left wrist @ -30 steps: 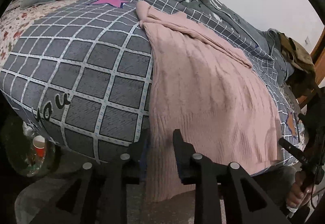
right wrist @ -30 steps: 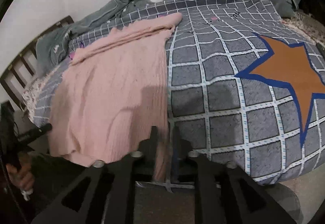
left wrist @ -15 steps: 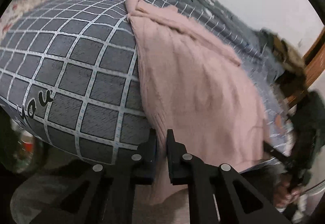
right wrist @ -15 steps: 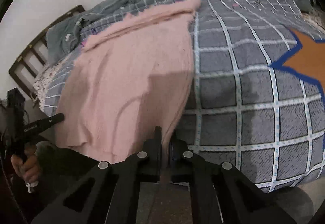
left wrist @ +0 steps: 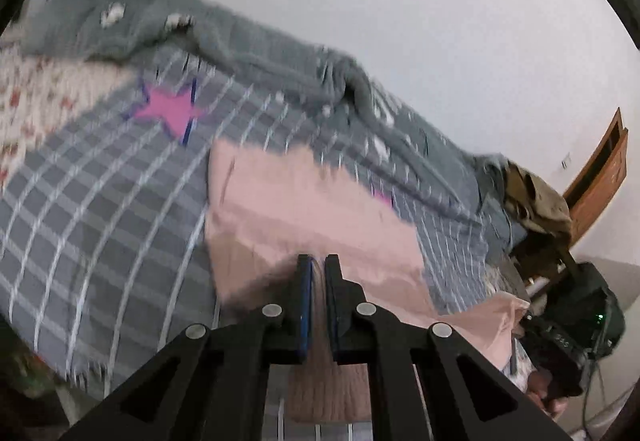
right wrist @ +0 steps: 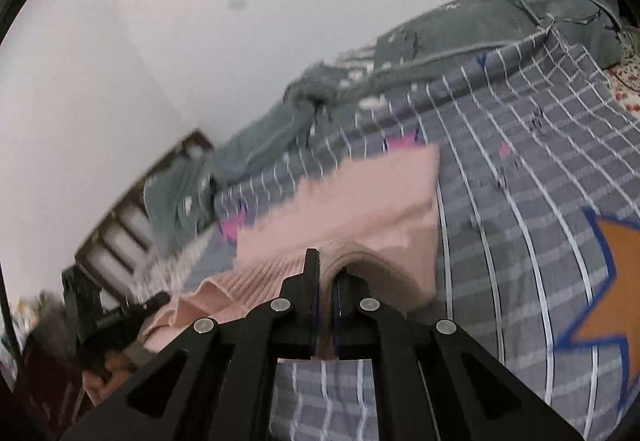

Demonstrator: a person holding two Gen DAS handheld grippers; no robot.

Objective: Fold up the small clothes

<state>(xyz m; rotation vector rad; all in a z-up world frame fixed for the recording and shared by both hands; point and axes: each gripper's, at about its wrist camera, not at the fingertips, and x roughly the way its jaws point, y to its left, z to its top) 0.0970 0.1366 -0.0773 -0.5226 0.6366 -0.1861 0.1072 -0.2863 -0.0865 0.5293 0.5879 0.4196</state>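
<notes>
A pink knit sweater [left wrist: 312, 209] lies on the grey checked bedspread [left wrist: 100, 209]. My left gripper [left wrist: 318, 265] is shut on its near hem at the left corner and holds it raised off the bed. My right gripper [right wrist: 328, 265] is shut on the hem's other corner of the same sweater [right wrist: 360, 201], also lifted, so the hem arches over the rest of the garment. Each view shows the other gripper at its edge: the right one [left wrist: 560, 325], the left one [right wrist: 120, 317].
A crumpled grey blanket [left wrist: 280, 53] runs along the wall side of the bed. A floral sheet [left wrist: 36, 97] lies at the far left. A brown garment [left wrist: 536, 197] hangs by a wooden bed frame [left wrist: 600, 177]. An orange star [right wrist: 608, 305] marks the bedspread on the right.
Both grippers have lifted the sweater's hem off the bed edge and carried it up and forward over the garment. The left gripper closed on the hem a second ago.
</notes>
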